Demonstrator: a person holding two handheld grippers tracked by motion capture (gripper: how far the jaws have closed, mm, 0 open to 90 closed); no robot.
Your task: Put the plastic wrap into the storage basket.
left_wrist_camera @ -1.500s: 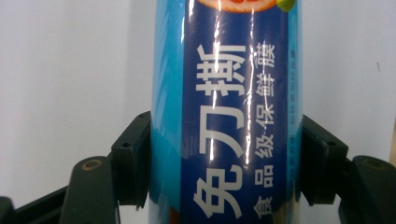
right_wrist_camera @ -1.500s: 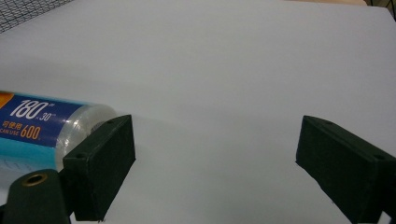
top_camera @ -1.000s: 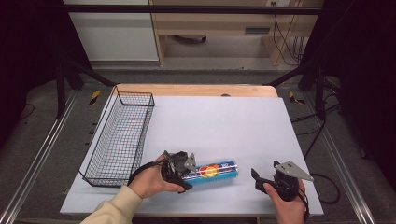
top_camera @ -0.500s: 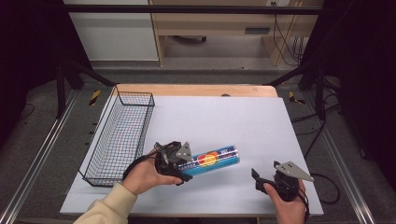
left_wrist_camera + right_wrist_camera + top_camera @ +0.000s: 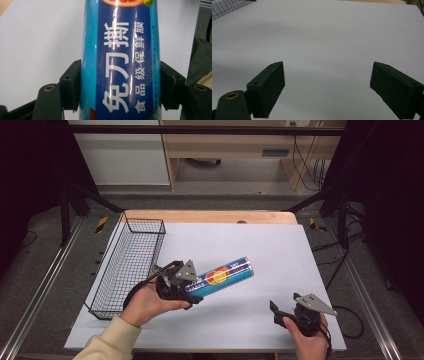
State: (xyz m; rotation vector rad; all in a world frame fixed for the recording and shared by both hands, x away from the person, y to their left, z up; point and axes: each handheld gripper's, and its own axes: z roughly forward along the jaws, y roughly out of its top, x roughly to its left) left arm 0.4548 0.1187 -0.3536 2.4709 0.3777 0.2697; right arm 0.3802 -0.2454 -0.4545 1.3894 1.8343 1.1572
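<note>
A blue tube point(image 5: 222, 275) with white lettering and an orange-red picture hangs tilted above the white table top point(image 5: 250, 240), its far end pointing right and away. My left gripper point(image 5: 191, 288) is shut on the tube's near end. In the left gripper view both black pads point(image 5: 71, 85) press the sides of the tube point(image 5: 120, 62). My right gripper point(image 5: 281, 314) rests in the person's hand near the table's front right corner. It is open, with nothing but bare table between its jaws point(image 5: 327, 85).
A black wire basket point(image 5: 127, 265) stands along the table's left edge, just left of the left hand. A wooden strip point(image 5: 210, 216) borders the far edge. Metal rails and dark floor flank the table on both sides.
The left gripper has lifted the tube off the table and carried it slightly left, toward the basket. The right gripper has stayed where it was.
</note>
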